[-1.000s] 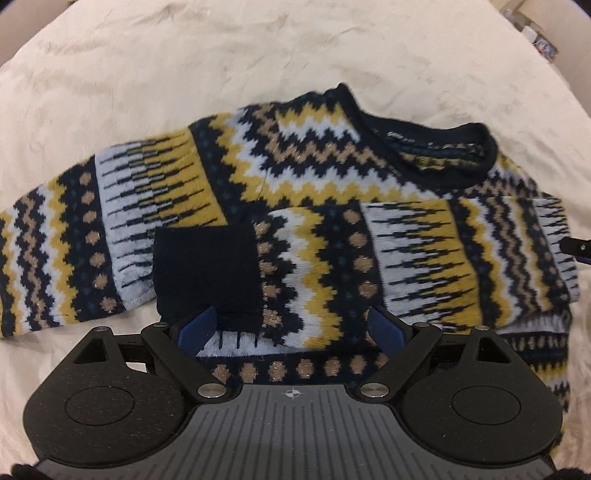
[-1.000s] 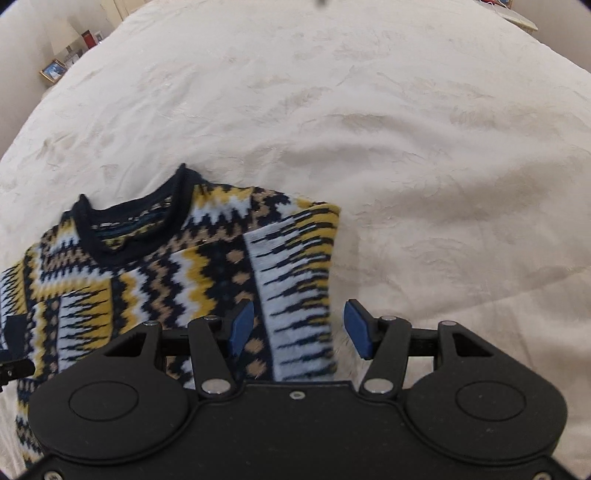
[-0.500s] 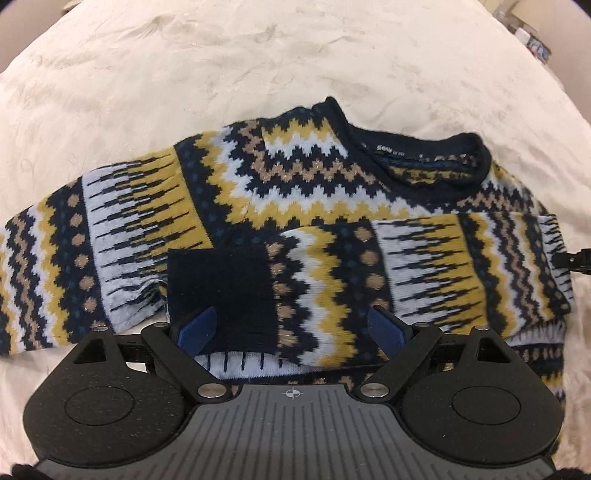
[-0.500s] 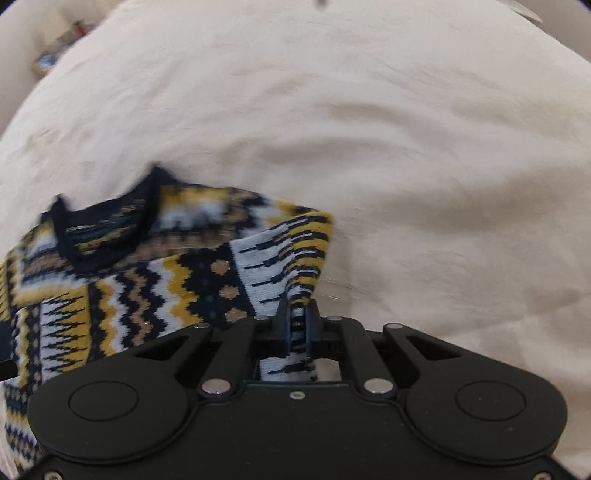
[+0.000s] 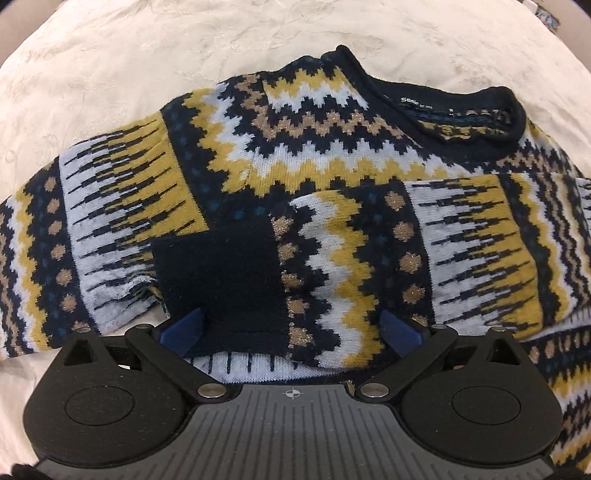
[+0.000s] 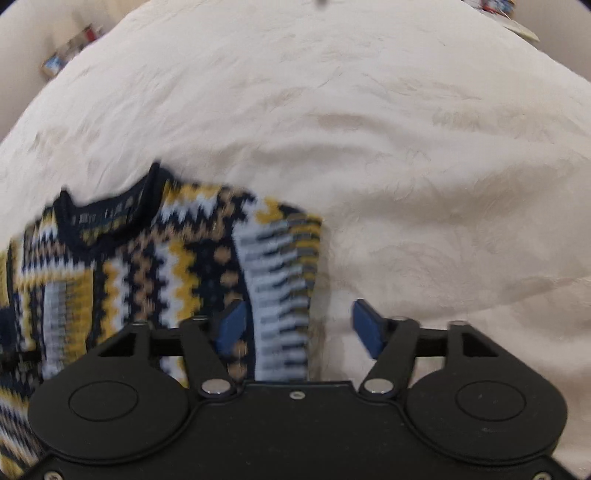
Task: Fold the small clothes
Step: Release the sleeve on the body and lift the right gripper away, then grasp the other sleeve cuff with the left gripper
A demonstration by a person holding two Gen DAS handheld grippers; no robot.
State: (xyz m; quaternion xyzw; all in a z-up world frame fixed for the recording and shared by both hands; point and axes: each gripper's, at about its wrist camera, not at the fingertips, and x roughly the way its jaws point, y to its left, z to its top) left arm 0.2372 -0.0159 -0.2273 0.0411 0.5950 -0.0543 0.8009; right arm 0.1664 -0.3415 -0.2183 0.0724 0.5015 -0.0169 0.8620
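Note:
A small knitted sweater (image 5: 306, 162) in navy, yellow, white and tan zigzags lies flat on the cream bedspread (image 5: 147, 55), collar to the upper right. One sleeve is folded across its body, ending in a navy cuff (image 5: 221, 284). My left gripper (image 5: 291, 328) is open, its blue pads either side of the cuff and sleeve end, holding nothing. In the right wrist view the sweater (image 6: 155, 266) is blurred; my right gripper (image 6: 297, 326) is open over its folded right edge, one pad on the knit and one over the bedspread (image 6: 406, 166).
Small items stand on a shelf at the far left edge of the right wrist view (image 6: 70, 48). More clutter shows past the bed's corner at the top right (image 6: 509, 14). The bedspread reaches far beyond the sweater.
My right gripper shut on the sweater's right edge half a second ago and has now opened and let it go. My left gripper moved closer over the cuff, staying open.

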